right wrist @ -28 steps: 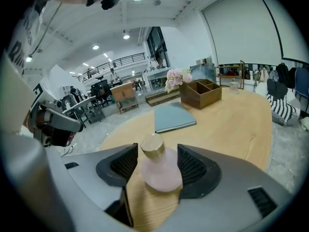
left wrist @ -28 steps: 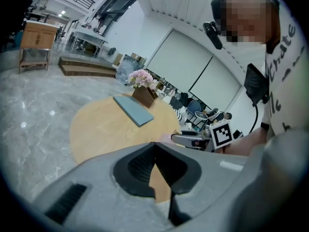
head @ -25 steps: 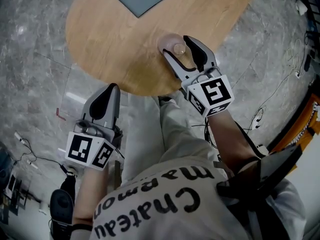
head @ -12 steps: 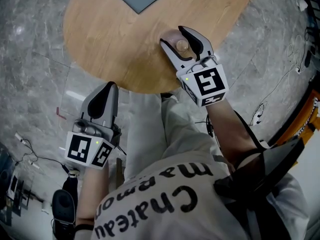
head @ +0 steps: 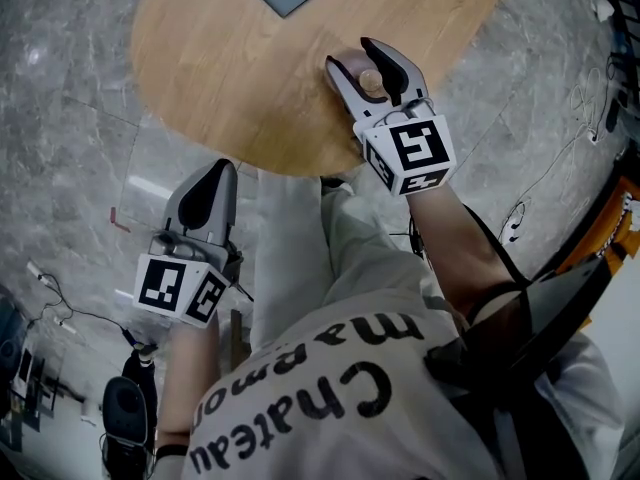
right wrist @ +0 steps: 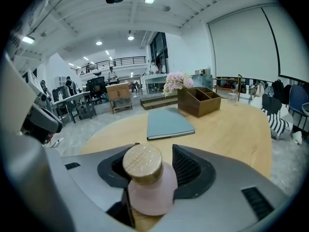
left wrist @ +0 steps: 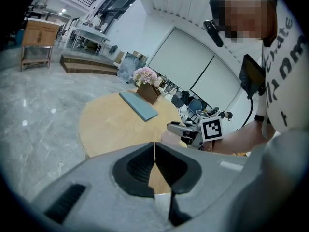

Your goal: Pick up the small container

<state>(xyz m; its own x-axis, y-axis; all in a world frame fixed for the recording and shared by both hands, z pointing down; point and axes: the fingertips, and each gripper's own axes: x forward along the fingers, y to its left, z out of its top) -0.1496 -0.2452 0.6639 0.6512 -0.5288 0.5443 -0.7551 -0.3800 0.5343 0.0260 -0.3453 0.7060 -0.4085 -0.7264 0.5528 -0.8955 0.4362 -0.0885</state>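
Note:
The small container (right wrist: 147, 182) is pink with a round wooden lid and stands near the front edge of the round wooden table (head: 230, 68). In the head view only its lid (head: 368, 80) shows, between the fingers. My right gripper (head: 352, 56) has just been closing around it. In the right gripper view both pads lie against the pink body, so the right gripper (right wrist: 154, 161) is shut on it. My left gripper (head: 220, 173) hangs over the floor, left of the table's edge and away from the container. The left gripper (left wrist: 154, 153) has its jaws meeting, with nothing between them.
A blue-grey book (right wrist: 169, 123) lies flat further back on the table, and behind it stands a wooden organiser (right wrist: 199, 99) with flowers. The floor around is grey marble, with cables (head: 520, 233) on the right. The person's legs are against the table's near edge.
The right gripper has slid a little further onto the table, around the container, and rolled slightly, and its jaws have drawn in to the container's sides. The left gripper has stayed in place.

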